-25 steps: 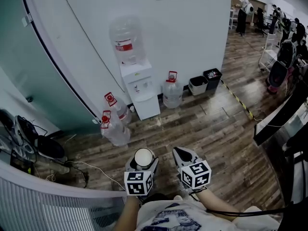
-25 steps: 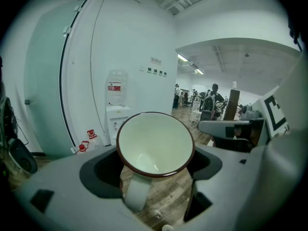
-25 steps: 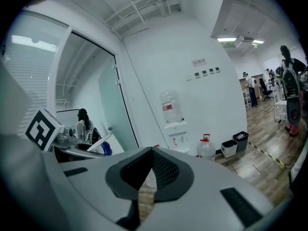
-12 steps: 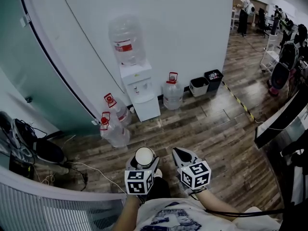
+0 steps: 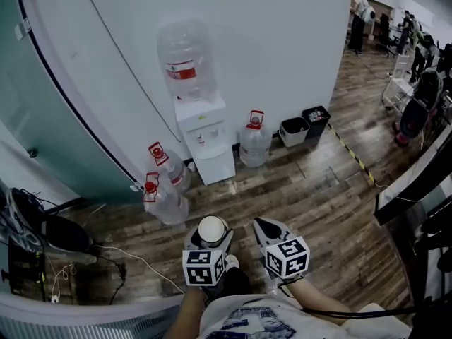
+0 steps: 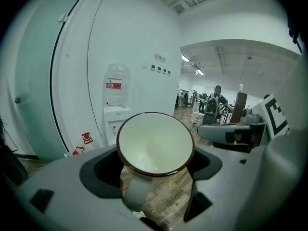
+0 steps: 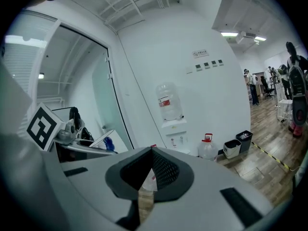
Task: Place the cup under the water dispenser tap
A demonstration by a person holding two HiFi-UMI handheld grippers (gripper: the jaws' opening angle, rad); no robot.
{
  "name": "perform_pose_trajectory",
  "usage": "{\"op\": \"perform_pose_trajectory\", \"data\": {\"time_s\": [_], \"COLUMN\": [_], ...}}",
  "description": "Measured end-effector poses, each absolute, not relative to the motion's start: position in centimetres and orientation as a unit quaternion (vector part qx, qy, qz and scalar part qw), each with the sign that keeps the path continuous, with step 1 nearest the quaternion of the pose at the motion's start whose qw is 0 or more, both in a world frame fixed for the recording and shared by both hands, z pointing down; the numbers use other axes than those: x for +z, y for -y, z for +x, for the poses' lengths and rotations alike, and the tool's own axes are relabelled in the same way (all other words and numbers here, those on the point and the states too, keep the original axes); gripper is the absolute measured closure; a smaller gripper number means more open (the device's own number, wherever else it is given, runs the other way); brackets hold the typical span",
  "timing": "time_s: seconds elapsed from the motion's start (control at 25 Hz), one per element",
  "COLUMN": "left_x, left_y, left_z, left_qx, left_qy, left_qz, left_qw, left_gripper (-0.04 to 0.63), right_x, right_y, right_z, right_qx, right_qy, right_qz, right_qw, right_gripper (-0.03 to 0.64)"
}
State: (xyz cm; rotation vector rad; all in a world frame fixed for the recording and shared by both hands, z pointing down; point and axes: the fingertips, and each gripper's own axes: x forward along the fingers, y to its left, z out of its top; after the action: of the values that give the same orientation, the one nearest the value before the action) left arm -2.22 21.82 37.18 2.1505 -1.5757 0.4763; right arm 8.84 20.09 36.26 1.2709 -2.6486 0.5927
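A white cup (image 5: 211,229) with a dark rim sits mouth up between the jaws of my left gripper (image 5: 210,234), low in the head view. In the left gripper view the cup (image 6: 155,143) fills the middle, its handle pointing down, and the left gripper (image 6: 156,170) is shut on it. The white water dispenser (image 5: 205,145) stands against the wall well ahead, a clear bottle (image 5: 185,58) on top; its taps are far from the cup. My right gripper (image 5: 270,230) is beside the left one, shut and empty. The right gripper (image 7: 151,154) faces the dispenser (image 7: 176,134).
Two water jugs (image 5: 164,198) lie on the wood floor left of the dispenser and one (image 5: 254,141) stands to its right. Two bins (image 5: 304,124) line the wall. A glass partition (image 5: 42,119) curves on the left, with cables and bags (image 5: 42,232) below. People (image 5: 361,16) stand far right.
The dispenser and jugs have shifted slightly in the head view as the person moved toward them. Both grippers keep their places and the cup stays held.
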Motion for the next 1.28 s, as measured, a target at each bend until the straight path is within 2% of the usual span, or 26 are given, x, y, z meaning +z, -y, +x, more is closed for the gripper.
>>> {"op": "perform_pose_trajectory", "data": {"time_s": [0.76,1.28], "left_x": [37.9,39.8], "left_y": [-4.4,2.0], "left_z": [-13.7,-14.6], "left_qx": [0.172,0.175], "left_qy": [0.549,0.532], "left_qz": [0.786,0.795], "left_qw": [0.226,0.233], "left_gripper": [0.167,0.167], "right_x": [35.9,38.0], "right_y": [-3.7,1.8], "right_z": [-2.6,-2.7], "right_qx": [0.197,0.216], "right_qy": [0.869,0.851], "right_qz": [0.444,0.467], "right_qw": [0.096,0.102], "right_gripper": [0.597,0.597]}}
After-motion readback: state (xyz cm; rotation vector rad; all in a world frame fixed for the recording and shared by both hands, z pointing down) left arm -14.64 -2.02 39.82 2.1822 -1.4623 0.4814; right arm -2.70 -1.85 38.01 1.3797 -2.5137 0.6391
